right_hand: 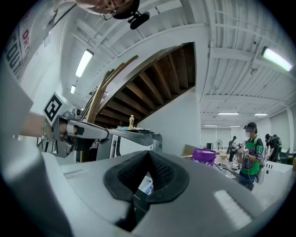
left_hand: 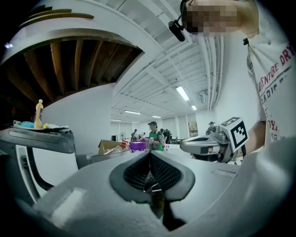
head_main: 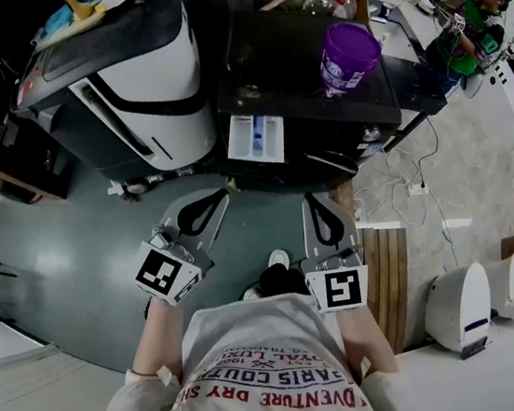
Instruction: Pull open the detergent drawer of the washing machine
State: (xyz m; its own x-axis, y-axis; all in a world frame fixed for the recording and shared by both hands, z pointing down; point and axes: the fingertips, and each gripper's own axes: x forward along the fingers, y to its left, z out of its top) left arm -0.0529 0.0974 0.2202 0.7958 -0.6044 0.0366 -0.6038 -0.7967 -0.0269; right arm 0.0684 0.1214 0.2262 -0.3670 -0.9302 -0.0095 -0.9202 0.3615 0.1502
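In the head view the black washing machine (head_main: pixel 293 73) stands straight ahead. Its white detergent drawer (head_main: pixel 256 138), with a blue insert, sticks out of the front on the left side. My left gripper (head_main: pixel 225 188) hangs just below the drawer with its jaws together and nothing in them. The right gripper (head_main: pixel 312 201) sits beside it, a little to the right of the drawer, also closed and empty. In the left gripper view the left gripper (left_hand: pixel 149 153) has its pads touching. In the right gripper view the right gripper (right_hand: pixel 149 153) has its pads touching too, and the drawer (right_hand: pixel 147 185) shows through the gap below.
A purple tub (head_main: pixel 349 56) stands on the washer's top. A large white and black appliance (head_main: pixel 134 71) stands to the left. Cables (head_main: pixel 410 187), a wooden pallet (head_main: pixel 389 274) and a white device (head_main: pixel 460 306) lie at the right. People stand far behind.
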